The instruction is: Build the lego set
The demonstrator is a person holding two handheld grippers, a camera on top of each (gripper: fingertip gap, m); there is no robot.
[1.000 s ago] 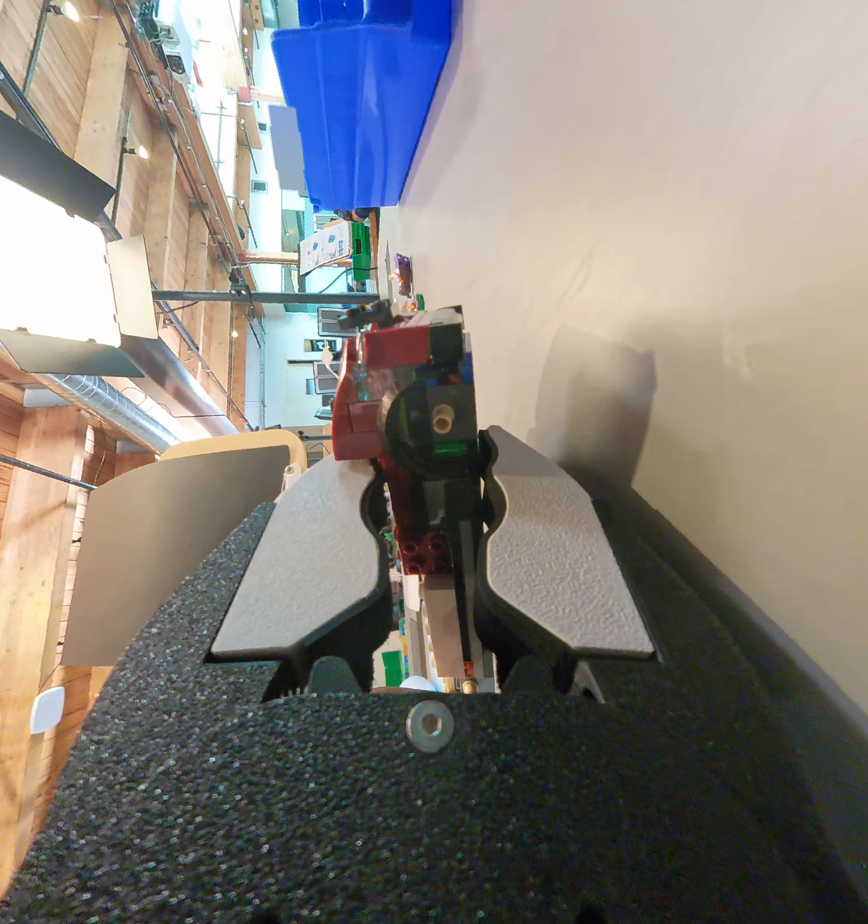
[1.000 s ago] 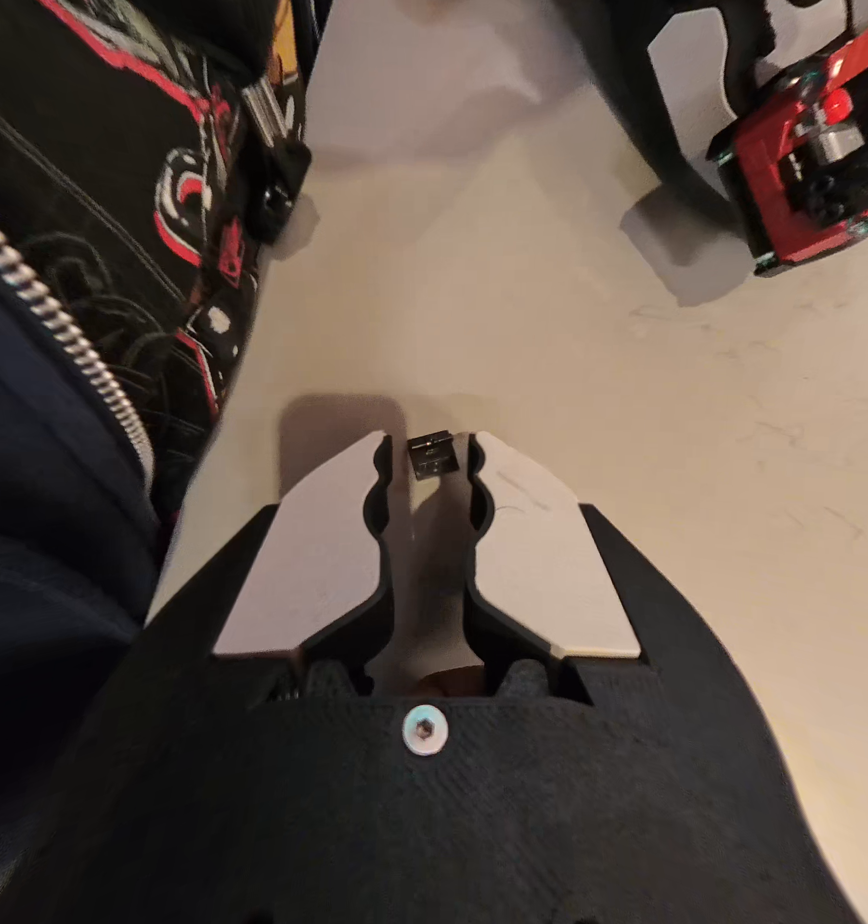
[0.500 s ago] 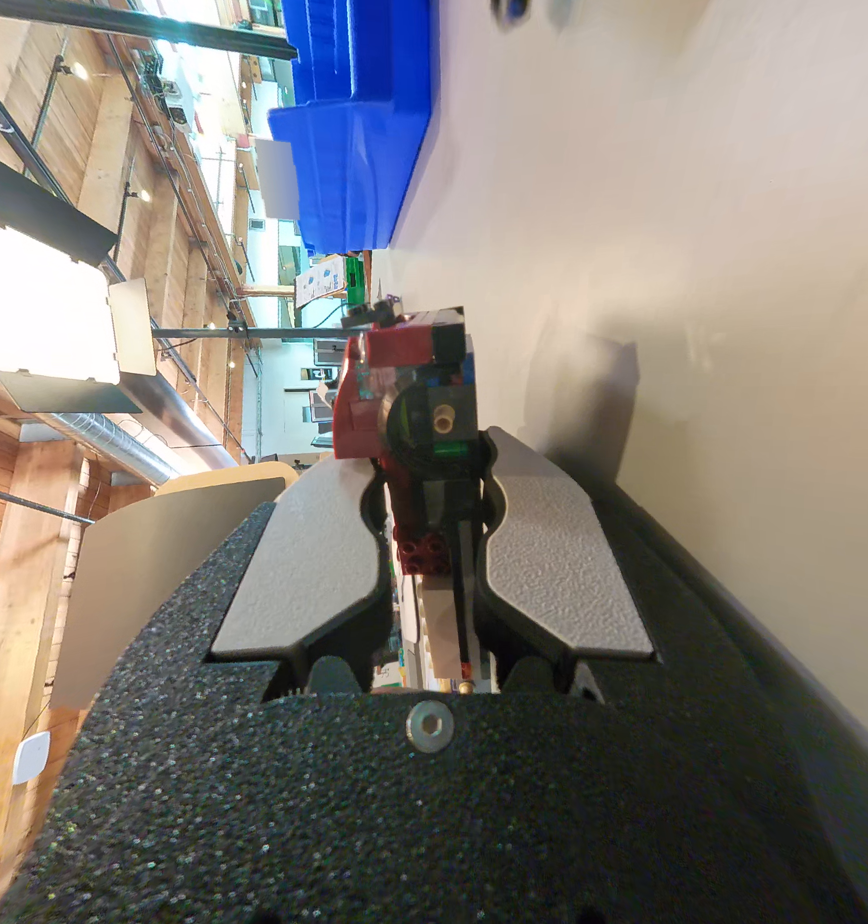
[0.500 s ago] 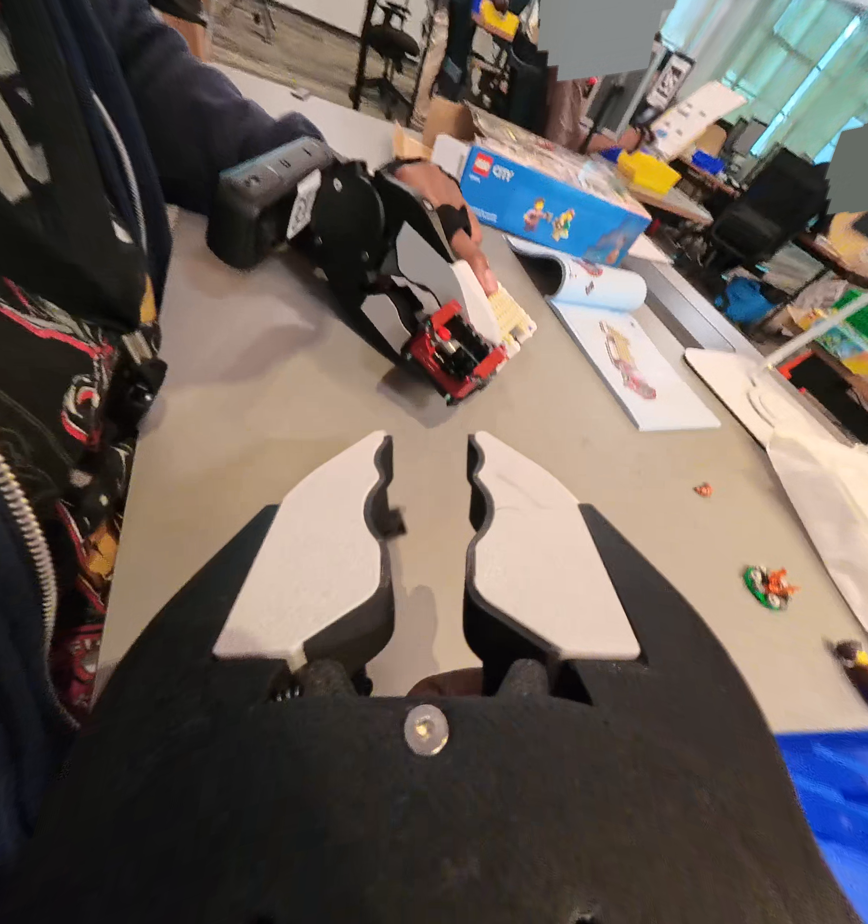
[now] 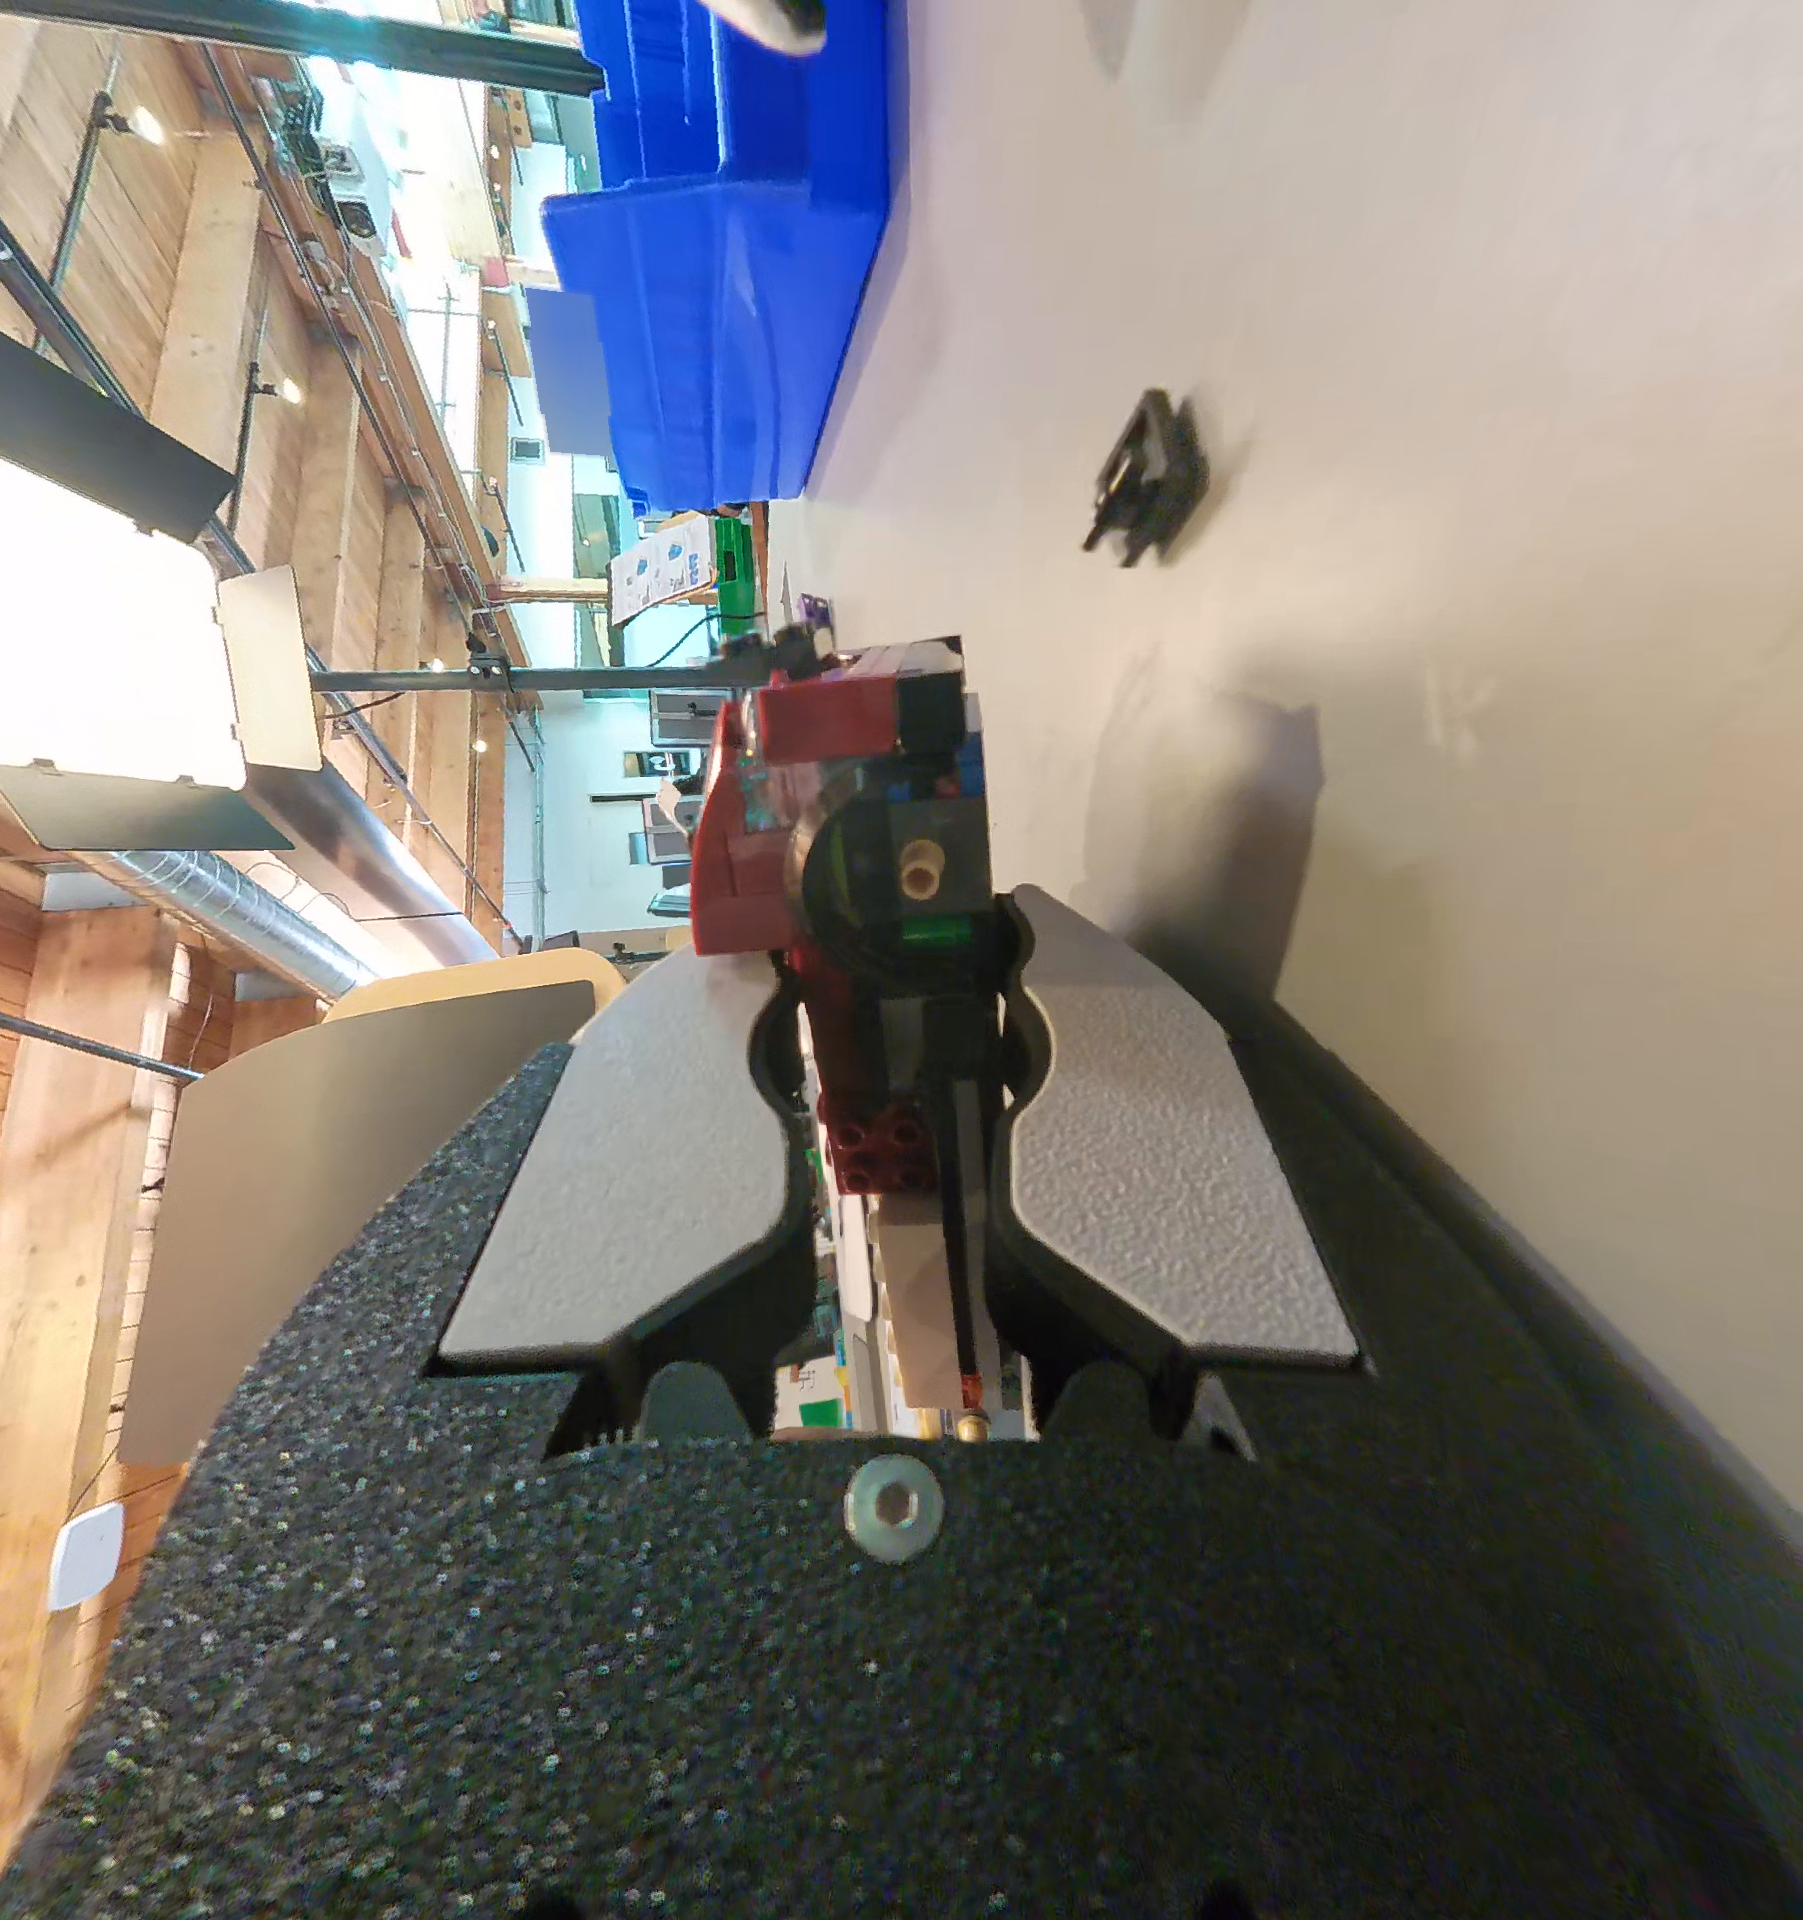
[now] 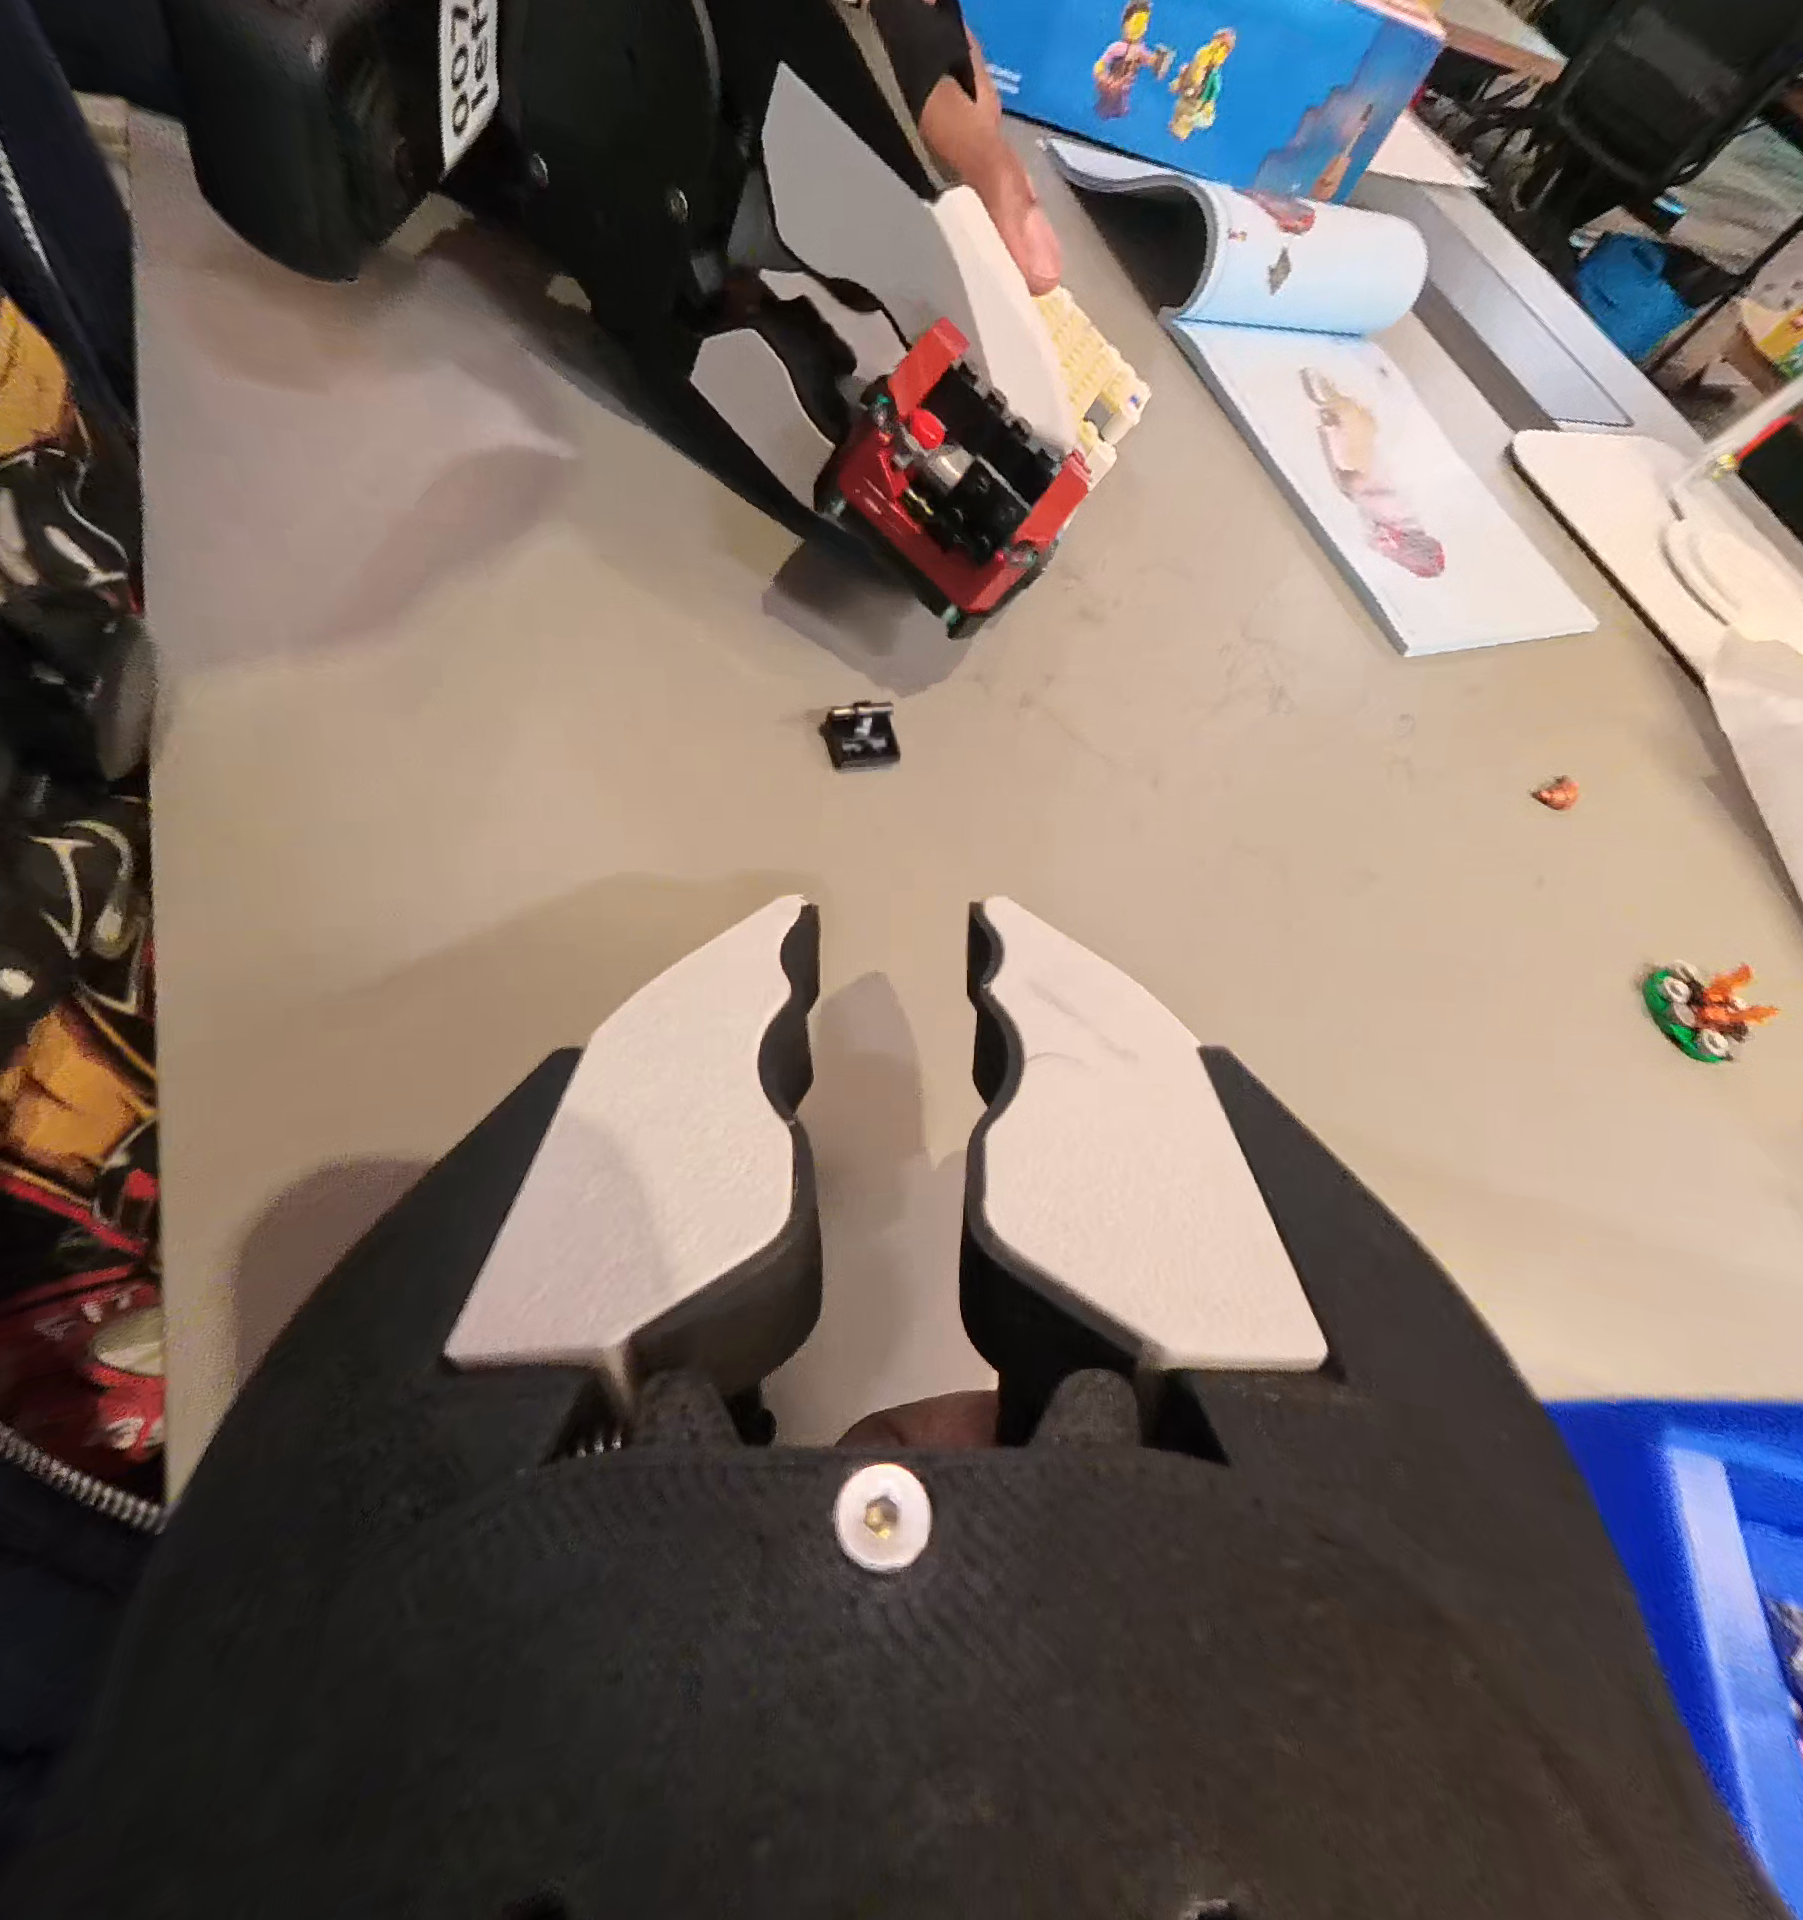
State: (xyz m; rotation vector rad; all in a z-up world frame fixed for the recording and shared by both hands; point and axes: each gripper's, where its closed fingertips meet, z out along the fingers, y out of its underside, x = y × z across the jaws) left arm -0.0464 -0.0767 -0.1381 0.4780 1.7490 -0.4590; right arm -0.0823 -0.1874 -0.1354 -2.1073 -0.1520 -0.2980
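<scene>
Red, black and cream bricks make up the toy model (image 6: 964,488) that the left gripper (image 5: 892,997) pinches, its grey fingers (image 5: 1136,1091) pressed on either side of the model's dark middle. The model rests with one red end on the beige table (image 6: 1240,831), toward the far edge, and is only part-built as far as I can see: a tan peg and a green piece show bare on the side facing the left wrist camera.

The right gripper (image 6: 892,935) hangs above the near part of the table with its fingers (image 6: 1073,1049) spread and nothing between them. A small black brick (image 6: 861,736) lies loose on the table between that gripper and the model, near the model, touching neither. To my eye it is not yet fitted.

An open instruction booklet (image 6: 1375,416) lies beside the model toward the far right, with a blue box (image 6: 1209,73) behind it at the far edge. An orange crumb of a piece (image 6: 1555,793) and a green-and-orange small build (image 6: 1702,1013) sit well apart at the right side. A blue bin (image 6: 1707,1621) with more pieces stands at the near right corner. I judge the build to be somewhere in the middle, with loose parts left to add.
</scene>
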